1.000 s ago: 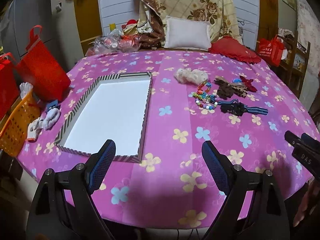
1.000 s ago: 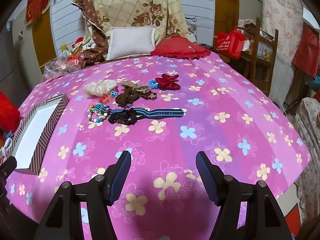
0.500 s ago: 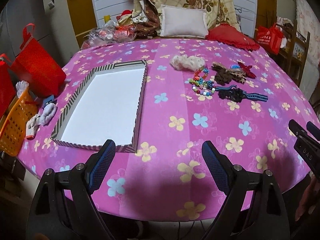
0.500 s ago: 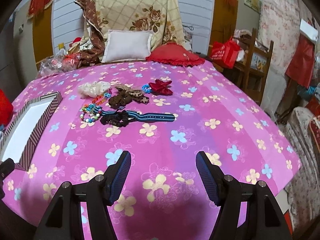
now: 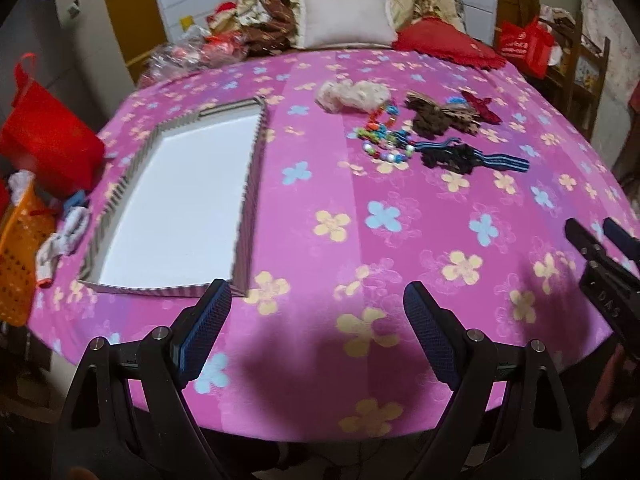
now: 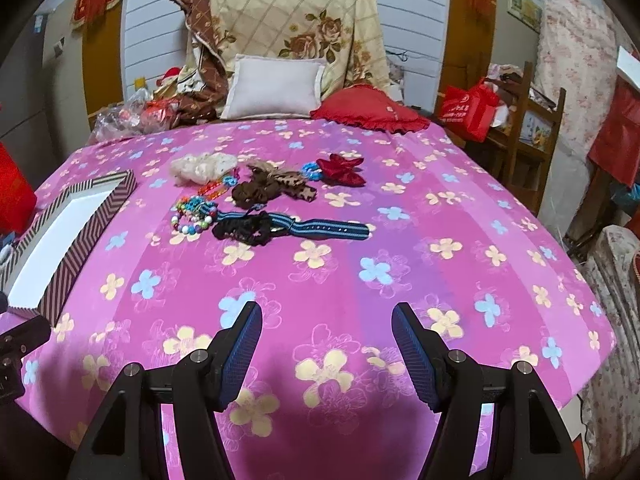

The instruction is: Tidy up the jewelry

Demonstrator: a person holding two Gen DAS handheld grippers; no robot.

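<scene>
Pink cloth printed with yellow and blue flowers covers a wide round-edged surface that fills both views. At its far edge a white cushion and a red frilled cushion lean against patterned bedding.

On the left part of the cloth lies a shallow rectangular tray with striped sides and a plain white floor; nothing lies in it.

Well apart from the tray, toward the far right of the cloth, the jewelry and hair pieces sit in one loose cluster. A blue striped band stretches along the near side of the cluster, with a black lacy scrunchie touching its left end. Just left of that is a tangle of coloured bead bracelets. Behind them lie a brown bow, a cream fluffy scrunchie and, furthest right, a dark red bow.

Nearest the viewer, the left gripper hovers over the near edge of the cloth, just right of the tray's near corner, its blue-padded jaws spread wide with nothing between them. The right gripper also hangs over the near edge, jaws parted and empty, pointing toward the cluster.
</scene>
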